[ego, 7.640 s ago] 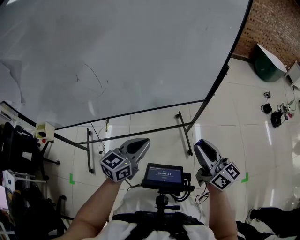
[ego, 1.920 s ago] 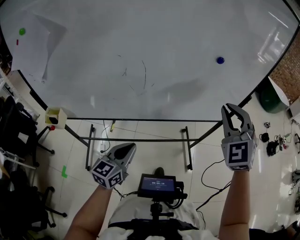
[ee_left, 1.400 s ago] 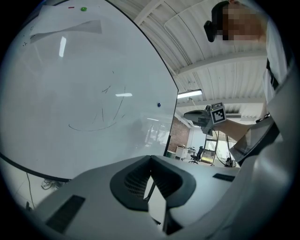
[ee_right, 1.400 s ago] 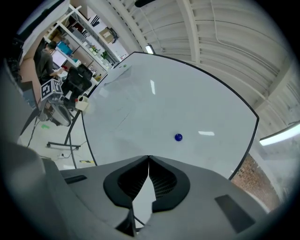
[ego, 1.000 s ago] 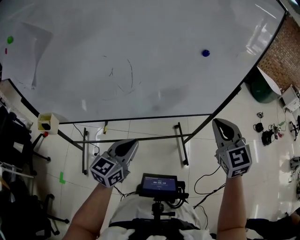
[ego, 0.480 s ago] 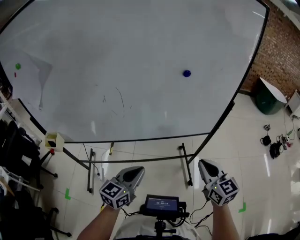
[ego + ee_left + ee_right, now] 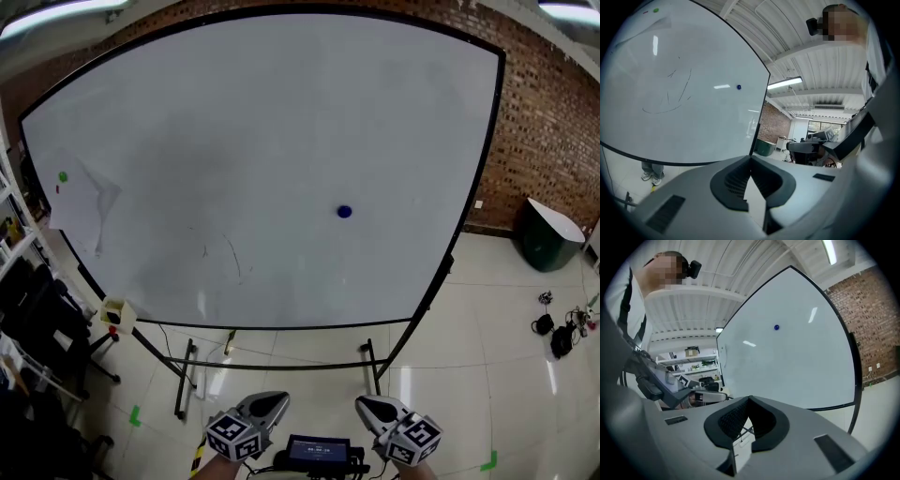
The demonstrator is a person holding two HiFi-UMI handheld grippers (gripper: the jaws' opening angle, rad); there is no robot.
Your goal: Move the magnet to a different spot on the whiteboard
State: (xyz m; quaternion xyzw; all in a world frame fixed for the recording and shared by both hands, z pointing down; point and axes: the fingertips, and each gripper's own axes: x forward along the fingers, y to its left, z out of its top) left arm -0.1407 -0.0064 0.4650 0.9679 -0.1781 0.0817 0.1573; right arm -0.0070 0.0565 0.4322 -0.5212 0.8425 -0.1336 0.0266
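The small round blue magnet point(image 7: 344, 212) sticks to the whiteboard point(image 7: 262, 112), right of its middle and a little below. It also shows as a dot in the left gripper view point(image 7: 738, 87) and the right gripper view point(image 7: 776, 327). Both grippers hang low at the bottom of the head view, far from the board. My left gripper point(image 7: 272, 401) is shut with nothing in it, its tips meeting point(image 7: 750, 157). My right gripper point(image 7: 367, 405) is shut too and empty point(image 7: 749, 398).
A sheet of paper point(image 7: 86, 202) hangs at the board's left under a green magnet point(image 7: 63, 176). Faint pen marks point(image 7: 225, 253) cross the board. A yellow box point(image 7: 116, 314) sits at its lower left corner, the stand's legs point(image 7: 370, 361) below. A green bin point(image 7: 548, 234) and brick wall stand right.
The head view has tipped up, so the whole board now shows. Both grippers have dropped to the bottom of the view and drawn closer together. The magnet stays on the board.
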